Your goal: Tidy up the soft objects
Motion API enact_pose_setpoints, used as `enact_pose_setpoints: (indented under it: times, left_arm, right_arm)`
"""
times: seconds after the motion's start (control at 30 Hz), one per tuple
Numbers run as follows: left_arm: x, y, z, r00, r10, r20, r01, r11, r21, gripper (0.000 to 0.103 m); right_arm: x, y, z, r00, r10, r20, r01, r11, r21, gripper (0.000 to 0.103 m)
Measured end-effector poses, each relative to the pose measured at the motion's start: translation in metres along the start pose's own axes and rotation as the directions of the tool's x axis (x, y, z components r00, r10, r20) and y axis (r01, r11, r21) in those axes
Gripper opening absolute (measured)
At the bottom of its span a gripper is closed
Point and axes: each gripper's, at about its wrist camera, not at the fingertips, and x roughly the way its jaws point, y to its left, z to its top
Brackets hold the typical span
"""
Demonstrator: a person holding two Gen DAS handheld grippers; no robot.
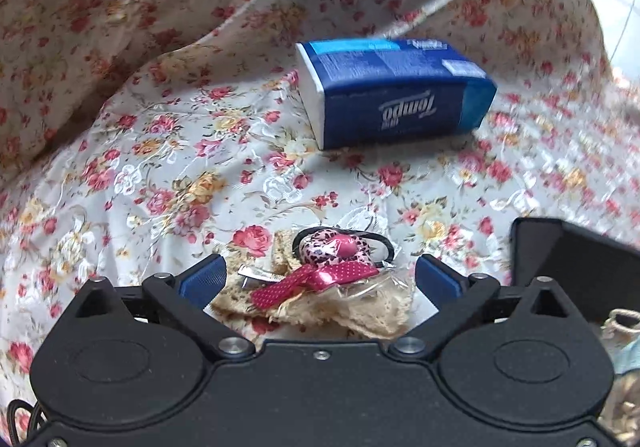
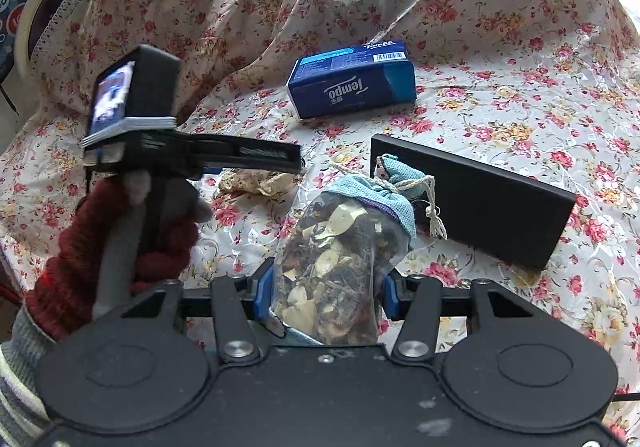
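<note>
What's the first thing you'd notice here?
Probably the bright blue tissue pack lying on the flowery cloth. Next, the pouch of dried leaves squeezed in the right gripper, and the lace bow with hair ties between the left gripper's open fingers.

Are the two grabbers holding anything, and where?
The right gripper pinches the sachet bag of dried leaves at its clear lower part. The left gripper is open and holds nothing; the lace hair bow lies loose between its fingers.
</note>
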Motion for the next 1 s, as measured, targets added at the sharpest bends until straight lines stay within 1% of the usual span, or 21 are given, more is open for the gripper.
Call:
enact_pose_setpoints:
  times: [0.07, 0.13, 0.17, 0.2, 0.27, 0.33, 0.37, 0.4, 0.43, 0.47, 0.53, 0.57, 0.6, 0.67, 0.73, 0.83, 0.87, 0.9, 1.0]
  left_arm:
    - [0.010, -0.005, 0.000, 0.999, 0.010, -0.033, -0.009, 1.000, 0.024, 0.097]
    - [0.017, -0.007, -0.002, 0.998, 0.030, -0.053, -0.028, 0.999, 0.031, 0.094]
    - [0.017, -0.007, -0.002, 0.998, 0.032, -0.047, -0.031, 0.999, 0.027, 0.090]
    - [0.016, -0.006, -0.001, 0.999, 0.021, -0.043, -0.020, 1.000, 0.016, 0.083]
    - [0.012, 0.000, 0.002, 0.999, -0.017, -0.040, 0.016, 1.000, -0.020, 0.081]
    - [0.009, 0.007, 0.005, 0.998, -0.049, -0.033, 0.047, 0.997, -0.068, 0.077]
    - [0.007, 0.009, 0.006, 0.998, -0.054, -0.029, 0.051, 0.995, -0.084, 0.072]
    - [0.005, 0.010, 0.006, 0.999, -0.047, -0.023, 0.044, 0.995, -0.091, 0.059]
    - [0.003, 0.009, 0.007, 0.999, -0.042, -0.021, 0.040, 0.995, -0.093, 0.056]
    - [-0.001, 0.010, 0.008, 0.999, -0.043, -0.014, 0.041, 0.994, -0.097, 0.053]
    - [-0.008, 0.010, 0.009, 0.998, -0.062, 0.003, 0.062, 0.993, -0.105, 0.052]
    - [-0.013, 0.009, 0.008, 0.997, -0.071, 0.011, 0.072, 0.992, -0.101, 0.049]
    - [-0.015, 0.008, 0.007, 0.997, -0.076, 0.017, 0.077, 0.993, -0.094, 0.049]
    - [-0.015, 0.006, 0.006, 0.997, -0.076, 0.011, 0.077, 0.994, -0.079, 0.049]
    - [-0.011, 0.004, 0.003, 0.998, -0.063, -0.003, 0.063, 0.996, -0.070, 0.055]
    - [-0.007, 0.003, 0.001, 0.999, -0.033, -0.004, 0.033, 0.997, -0.065, 0.077]
    - [-0.006, 0.002, 0.002, 1.000, -0.031, -0.005, 0.031, 0.998, -0.062, 0.090]
    - [-0.005, 0.002, 0.003, 1.000, -0.025, -0.001, 0.025, 0.998, -0.062, 0.096]
    - [-0.004, 0.001, 0.008, 0.999, 0.020, 0.035, -0.018, 0.998, -0.054, 0.098]
  right_arm:
    - [0.005, -0.001, 0.001, 1.000, 0.002, -0.006, -0.002, 1.000, 0.003, 0.050]
    - [0.009, -0.003, 0.003, 1.000, 0.005, -0.014, -0.005, 1.000, 0.007, 0.050]
    - [0.012, -0.004, 0.003, 1.000, 0.006, -0.018, -0.006, 1.000, 0.011, 0.050]
    - [0.014, -0.005, 0.004, 1.000, 0.007, -0.022, -0.007, 1.000, 0.013, 0.050]
    - [0.018, -0.007, 0.004, 1.000, 0.010, -0.028, -0.009, 1.000, 0.019, 0.050]
    - [0.023, -0.010, 0.004, 0.999, 0.012, -0.036, -0.011, 1.000, 0.025, 0.050]
    - [0.024, -0.011, 0.004, 0.999, 0.013, -0.039, -0.012, 1.000, 0.027, 0.050]
    - [0.025, -0.011, 0.004, 0.999, 0.014, -0.040, -0.013, 1.000, 0.029, 0.050]
    - [0.025, -0.012, 0.004, 0.999, 0.014, -0.039, -0.013, 0.999, 0.030, 0.050]
    - [0.024, -0.013, 0.004, 0.999, 0.014, -0.037, -0.013, 0.999, 0.031, 0.050]
    - [0.022, -0.014, 0.004, 0.999, 0.013, -0.030, -0.012, 0.999, 0.034, 0.050]
    - [0.021, -0.014, 0.004, 1.000, 0.011, -0.026, -0.010, 0.999, 0.035, 0.050]
    - [0.020, -0.014, 0.005, 1.000, 0.008, -0.023, -0.007, 0.999, 0.036, 0.050]
    - [0.019, -0.014, 0.005, 1.000, 0.001, -0.022, 0.000, 0.999, 0.035, 0.050]
    - [0.016, -0.012, 0.004, 1.000, -0.001, -0.022, 0.001, 0.999, 0.032, 0.050]
    - [0.013, -0.009, 0.002, 1.000, 0.003, -0.018, -0.002, 1.000, 0.025, 0.050]
    - [0.012, -0.008, 0.001, 1.000, 0.005, -0.018, -0.005, 1.000, 0.023, 0.050]
    - [0.012, -0.008, 0.001, 1.000, 0.007, -0.019, -0.007, 1.000, 0.021, 0.050]
    - [0.014, -0.007, 0.002, 1.000, 0.012, -0.022, -0.012, 1.000, 0.019, 0.050]
